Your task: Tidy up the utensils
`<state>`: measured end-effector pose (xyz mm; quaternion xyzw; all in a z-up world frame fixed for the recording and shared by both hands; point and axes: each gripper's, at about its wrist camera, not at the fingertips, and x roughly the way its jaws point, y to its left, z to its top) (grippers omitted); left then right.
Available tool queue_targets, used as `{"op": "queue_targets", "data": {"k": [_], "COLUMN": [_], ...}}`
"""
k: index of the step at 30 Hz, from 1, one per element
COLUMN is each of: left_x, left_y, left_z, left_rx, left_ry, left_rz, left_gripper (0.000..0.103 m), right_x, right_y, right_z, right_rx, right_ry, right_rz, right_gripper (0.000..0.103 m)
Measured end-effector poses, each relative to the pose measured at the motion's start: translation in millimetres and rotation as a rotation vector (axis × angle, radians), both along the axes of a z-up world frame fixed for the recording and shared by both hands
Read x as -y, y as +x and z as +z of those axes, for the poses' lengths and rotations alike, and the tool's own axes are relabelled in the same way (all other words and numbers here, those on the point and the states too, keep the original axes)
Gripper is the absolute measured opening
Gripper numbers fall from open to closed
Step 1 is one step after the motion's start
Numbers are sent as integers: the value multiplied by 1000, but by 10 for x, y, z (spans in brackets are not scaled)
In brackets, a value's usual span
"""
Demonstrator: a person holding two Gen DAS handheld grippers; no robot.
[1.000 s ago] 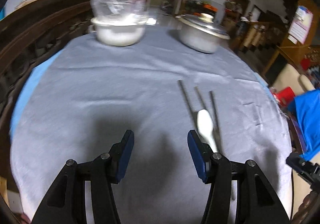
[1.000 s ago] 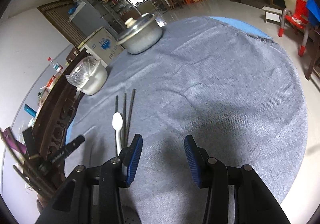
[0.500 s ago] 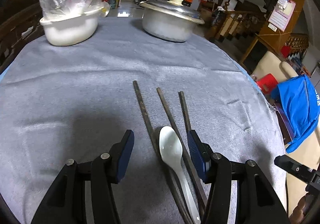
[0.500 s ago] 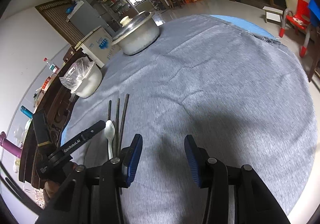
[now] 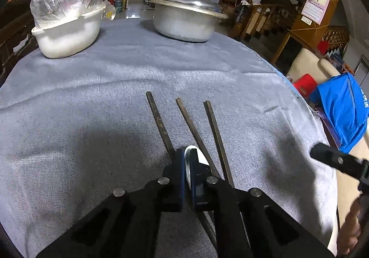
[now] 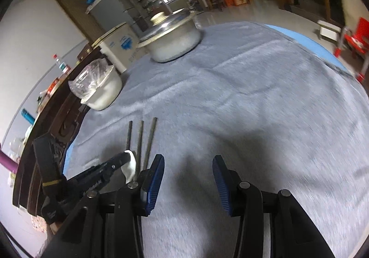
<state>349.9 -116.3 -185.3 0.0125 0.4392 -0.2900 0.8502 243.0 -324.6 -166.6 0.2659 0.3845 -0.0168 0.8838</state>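
Note:
Three dark chopsticks (image 5: 161, 122) lie side by side on the grey tablecloth (image 5: 92, 101), pointing away from me. A white ceramic spoon (image 5: 192, 156) lies among them. My left gripper (image 5: 187, 156) is shut on the spoon's bowl, low at the cloth. In the right wrist view the chopsticks (image 6: 150, 140) and the spoon (image 6: 130, 165) show at the left, with the left gripper (image 6: 125, 156) on the spoon. My right gripper (image 6: 188, 165) is open and empty, just right of the chopsticks, above the cloth.
A white bowl covered with a plastic bag (image 5: 66, 27) stands at the far left of the table. A lidded metal pot (image 5: 186, 20) stands at the far middle. A dark wooden chair back (image 6: 46, 133) lines the table's left edge. A blue garment (image 5: 341, 105) hangs off the right.
My left gripper moved forward and down over the spoon and shut on its bowl. My right gripper shifted slightly and stays open.

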Motion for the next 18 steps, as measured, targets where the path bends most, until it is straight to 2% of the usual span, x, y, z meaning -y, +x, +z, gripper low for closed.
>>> {"op": "queue_targets", "data": {"k": [10, 14, 18], "left_x": [-302, -498, -658], "left_y": [-114, -87, -22], "left_z": [200, 286, 315], "left_rx": [65, 78, 83], "left_ry": [-57, -77, -52], "left_rz": [15, 53, 93], "left_gripper": [2, 2, 2], "right_x": [-330, -572, -829], "right_y": [878, 1174, 1461], "right_z": [-33, -8, -106], "right_rx": [6, -19, -120], "right_ry": [50, -4, -140], "right_rz": [213, 267, 310], "right_gripper": [45, 45, 45]}}
